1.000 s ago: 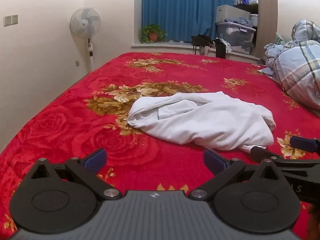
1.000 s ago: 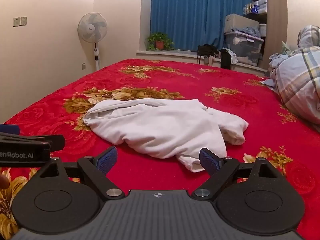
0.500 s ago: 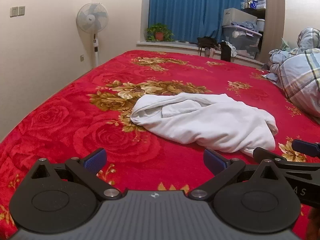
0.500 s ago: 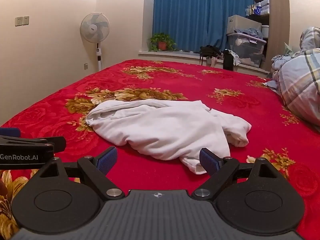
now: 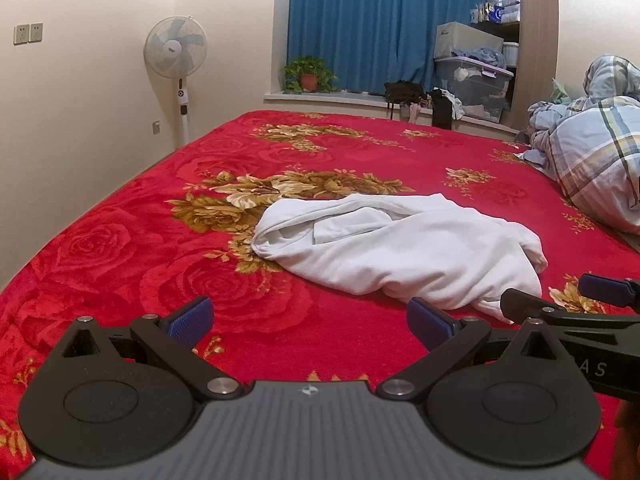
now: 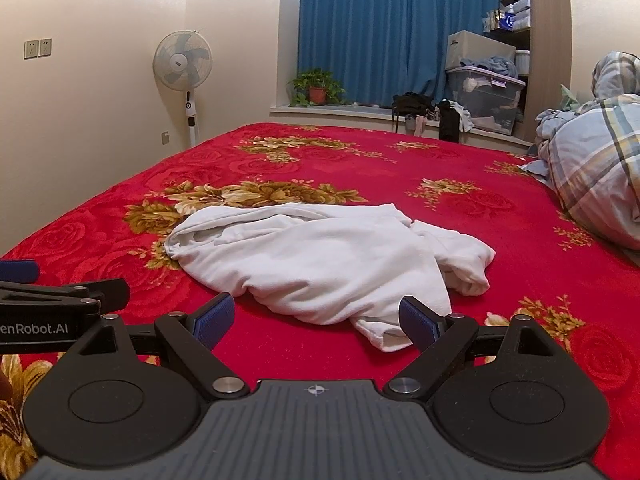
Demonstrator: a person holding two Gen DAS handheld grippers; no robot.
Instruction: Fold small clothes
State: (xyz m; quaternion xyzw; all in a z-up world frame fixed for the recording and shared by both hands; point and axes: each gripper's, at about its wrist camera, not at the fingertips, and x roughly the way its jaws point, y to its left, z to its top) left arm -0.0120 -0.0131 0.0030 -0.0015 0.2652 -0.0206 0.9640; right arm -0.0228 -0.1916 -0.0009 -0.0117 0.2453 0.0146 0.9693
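Note:
A crumpled white garment [image 5: 400, 248] [image 6: 320, 256] lies in a heap on the red flowered bedspread [image 5: 120, 240] [image 6: 520, 216]. My left gripper [image 5: 310, 320] is open just short of the heap's near edge, nothing between its blue pads. My right gripper [image 6: 316, 318] is open too, its right fingertip close beside the garment's near corner [image 6: 384, 336]; I cannot tell if they touch. In the left wrist view the right gripper [image 5: 560, 300] shows at the right edge. The right wrist view has the left gripper [image 6: 68, 286] at its left edge.
A plaid blue quilt [image 5: 592, 160] [image 6: 596, 176] is piled at the bed's right side. Beyond the bed stand a pedestal fan [image 5: 176, 52], a potted plant [image 5: 308, 76] on the window ledge, blue curtains, a plastic storage box [image 5: 472, 84] and shelves.
Both views have tilted up a little and the garment sits slightly lower and nearer the fingers. The garment itself has not been moved; both grippers stay open.

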